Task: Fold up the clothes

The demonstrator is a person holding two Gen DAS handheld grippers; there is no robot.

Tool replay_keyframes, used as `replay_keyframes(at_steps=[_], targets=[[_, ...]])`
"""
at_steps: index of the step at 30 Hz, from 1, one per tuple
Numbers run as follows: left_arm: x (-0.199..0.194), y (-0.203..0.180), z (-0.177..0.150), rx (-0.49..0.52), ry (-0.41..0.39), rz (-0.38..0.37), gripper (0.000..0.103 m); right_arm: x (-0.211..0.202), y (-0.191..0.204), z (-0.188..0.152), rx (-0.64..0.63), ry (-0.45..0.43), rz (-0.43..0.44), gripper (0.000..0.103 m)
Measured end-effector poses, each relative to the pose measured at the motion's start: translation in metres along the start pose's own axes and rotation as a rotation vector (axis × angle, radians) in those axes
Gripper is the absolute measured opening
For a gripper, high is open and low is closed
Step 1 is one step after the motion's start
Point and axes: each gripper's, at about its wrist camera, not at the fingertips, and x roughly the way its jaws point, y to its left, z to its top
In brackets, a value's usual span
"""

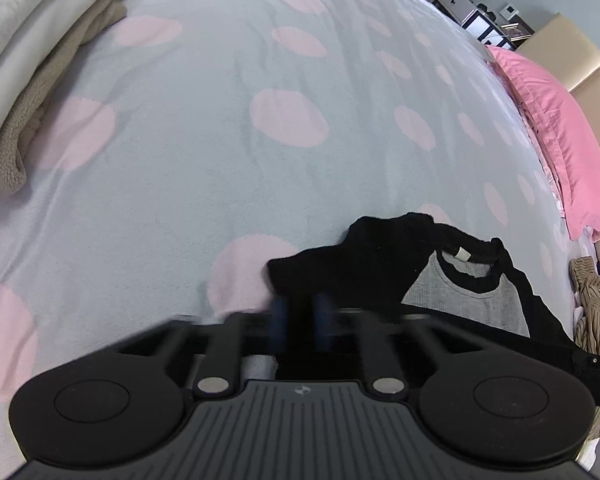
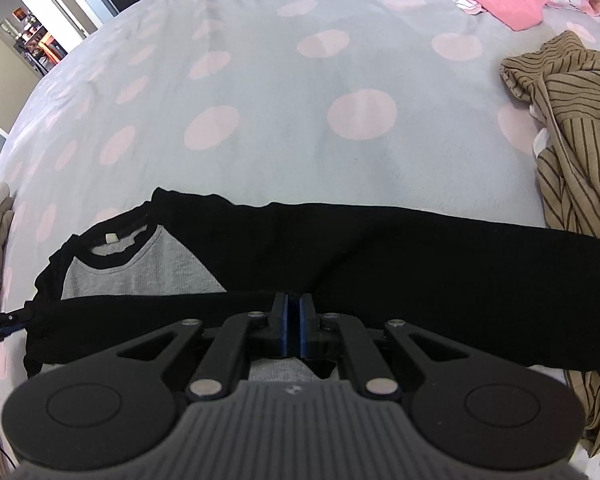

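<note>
The bed (image 1: 228, 92) is carrying everything here: it's wearing a pale grey-blue fleece cover w/ big pink dots, lying mostly smooth w/ a few soft creases. In the left wrist view a stack of folded cream and beige blankets (image 1: 32, 60) is sitting along the bed's left edge, and a pink pillow (image 1: 556, 136) is lying at the right edge against a padded tan headboard (image 1: 572, 52). Behind that, a room corner w/ dark shelving and boxes is showing, too small to read. In the right wrist view a doorway (image 2: 24, 36) w/ white frame is opening onto another room at upper left.

The task garment, a grey shirt w/ black sleeves (image 2: 148, 272), is lying at the near side of the bed, neck opening toward the bed's middle. A small white tag (image 2: 111, 238) is sitting inside the collar; no writing readable on it. One black sleeve is stretching across to the right, its end reaching a crumpled tan striped garment (image 2: 572, 128).

Left gripper (image 1: 302, 322) is blurred; its blue-padded fingers are sitting over the black sleeve's edge, drawn in close, and appear to be pinching that fabric. Right gripper (image 2: 293, 328) is sharp: fingers pressed nearly together on a fold of the black sleeve fabric running across the shirt's front. A small round logo is showing on each gripper body, no text legible.
</note>
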Motion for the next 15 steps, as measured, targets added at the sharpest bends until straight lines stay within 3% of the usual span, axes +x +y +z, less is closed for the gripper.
replay_keyframes(at_steps=[7,13,15], targets=[[-0.029,0.004,0.0,0.013,-0.034,0.02,0.002,-0.017,-0.001,0.001,0.035,0.049,0.048,0.007],[-0.022,0.003,0.001,0.005,-0.054,0.03,0.002,0.003,0.001,0.008,0.033,-0.04,0.036,0.009],[-0.021,0.0,0.0,0.02,-0.061,0.035,0.002,0.009,-0.001,0.007,0.041,-0.075,0.018,0.017]])
